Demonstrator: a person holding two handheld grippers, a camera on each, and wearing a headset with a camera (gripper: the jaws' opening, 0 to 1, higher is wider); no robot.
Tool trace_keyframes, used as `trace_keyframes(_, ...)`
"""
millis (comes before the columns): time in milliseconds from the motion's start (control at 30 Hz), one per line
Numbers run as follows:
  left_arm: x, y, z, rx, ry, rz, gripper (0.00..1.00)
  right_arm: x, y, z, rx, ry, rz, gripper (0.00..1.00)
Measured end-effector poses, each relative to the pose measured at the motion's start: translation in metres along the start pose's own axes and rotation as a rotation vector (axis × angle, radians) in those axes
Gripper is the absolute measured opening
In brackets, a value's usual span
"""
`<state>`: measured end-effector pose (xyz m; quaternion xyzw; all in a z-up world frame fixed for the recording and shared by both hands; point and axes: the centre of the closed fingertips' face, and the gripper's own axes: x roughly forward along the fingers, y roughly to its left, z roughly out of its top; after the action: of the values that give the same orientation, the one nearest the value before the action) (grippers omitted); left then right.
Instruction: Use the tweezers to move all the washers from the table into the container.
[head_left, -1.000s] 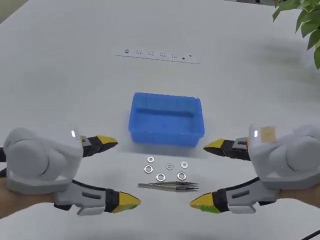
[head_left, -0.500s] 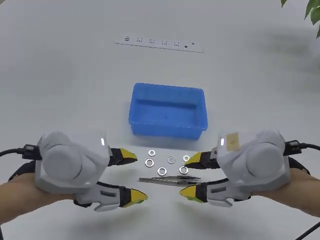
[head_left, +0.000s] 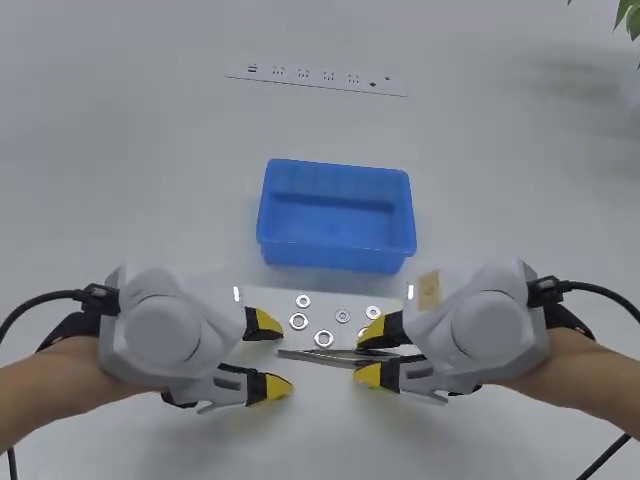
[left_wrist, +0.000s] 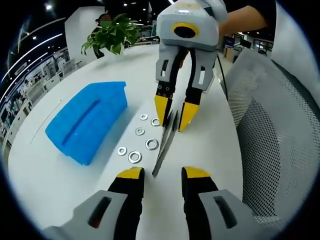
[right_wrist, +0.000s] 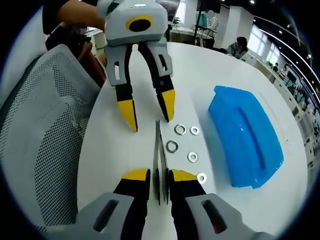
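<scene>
Steel tweezers (head_left: 330, 356) lie flat on the white table, with several washers (head_left: 323, 338) scattered just beyond them. Further back stands the blue container (head_left: 333, 256). My right gripper (head_left: 369, 352) is open but narrow, one jaw on each side of the tweezers' (right_wrist: 160, 170) right end. My left gripper (head_left: 270, 353) faces it from the left, open wide, with the tweezers' tips (left_wrist: 156, 169) just ahead of its jaws. The left gripper view has the right gripper (left_wrist: 174, 117), washers (left_wrist: 135, 157) and container (left_wrist: 85, 120). The right gripper view has the left gripper (right_wrist: 150, 119), washers (right_wrist: 172, 146) and container (right_wrist: 245, 135).
A white power strip (head_left: 315, 78) lies far back on the table. A grey mesh chair (left_wrist: 270, 125) stands at the table's near edge, also the chair (right_wrist: 45, 115). A potted plant (left_wrist: 112, 37) sits at the far right corner. Black cables (head_left: 35, 310) trail from both grippers.
Both grippers have come inward toward the tweezers. The right gripper's jaws have narrowed and now straddle the tweezers' end. The tweezers and washers have not moved.
</scene>
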<state>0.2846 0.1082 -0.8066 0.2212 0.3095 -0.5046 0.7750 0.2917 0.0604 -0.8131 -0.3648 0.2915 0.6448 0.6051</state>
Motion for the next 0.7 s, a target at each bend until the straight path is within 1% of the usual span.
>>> trace_keyframes(33, 0.0005, 0.0005, 0.0006, 0.004, 0.001, -0.001, 0.34, 0.001, 0.0008, -0.0009, -0.004, 0.006, 0.002, 0.15)
trace_keyframes(67, 0.0014, 0.0008, 0.0015, 0.007, 0.004, -0.004, 0.33, -0.0001, 0.001, 0.0016, -0.001, -0.004, 0.003, 0.14)
trace_keyframes(133, 0.0028, 0.0021, 0.0029, 0.019, 0.014, -0.004, 0.28, -0.0001, 0.0022, 0.0018, -0.003, -0.003, 0.005, 0.13)
trace_keyframes(167, 0.0031, 0.0022, 0.0032, 0.033, 0.023, -0.007, 0.26, 0.0, 0.0021, 0.0018, -0.012, -0.003, 0.007, 0.13)
trace_keyframes(200, 0.0037, 0.0004, 0.0032, 0.059, 0.039, -0.025, 0.23, -0.0001, 0.0021, 0.0019, -0.014, -0.001, 0.007, 0.12)
trace_keyframes(267, 0.0047, -0.0012, 0.0043, 0.084, 0.055, -0.042, 0.21, -0.0001, 0.0022, 0.0016, -0.013, 0.002, 0.009, 0.12)
trace_keyframes(367, 0.0072, -0.0004, 0.0059, 0.085, 0.074, -0.05, 0.16, -0.0002, 0.0022, 0.0015, -0.008, 0.002, 0.013, 0.12)
trace_keyframes(400, 0.0081, 0.0005, 0.0065, 0.088, 0.079, -0.048, 0.12, -0.0002, 0.0022, 0.0015, -0.005, 0.002, 0.013, 0.12)
trace_keyframes(433, 0.0088, -0.0003, 0.0063, 0.089, 0.094, -0.057, 0.08, -0.0001, 0.0023, 0.0014, -0.008, 0.004, 0.013, 0.11)
trace_keyframes(467, 0.0078, 0.0004, 0.0049, 0.116, 0.115, -0.059, 0.07, -0.0004, 0.0025, 0.0011, -0.015, 0.009, 0.013, 0.11)
trace_keyframes(500, 0.008, -0.0021, 0.0048, 0.136, 0.129, -0.078, 0.07, 0.0004, 0.0025, 0.0014, -0.018, 0.011, 0.013, 0.11)
trace_keyframes(600, 0.0092, -0.0034, 0.0043, 0.19, 0.156, -0.106, 0.06, 0.0006, 0.0019, 0.0012, -0.012, 0.016, 0.013, 0.11)
trace_keyframes(633, 0.0093, -0.0037, 0.0043, 0.218, 0.164, -0.108, 0.05, 0.0006, 0.0019, 0.0011, -0.012, 0.018, 0.013, 0.11)
trace_keyframes(700, 0.01, -0.0057, 0.0051, 0.239, 0.181, -0.095, 0.05, 0.0005, 0.0019, 0.0006, -0.014, 0.021, 0.011, 0.1)
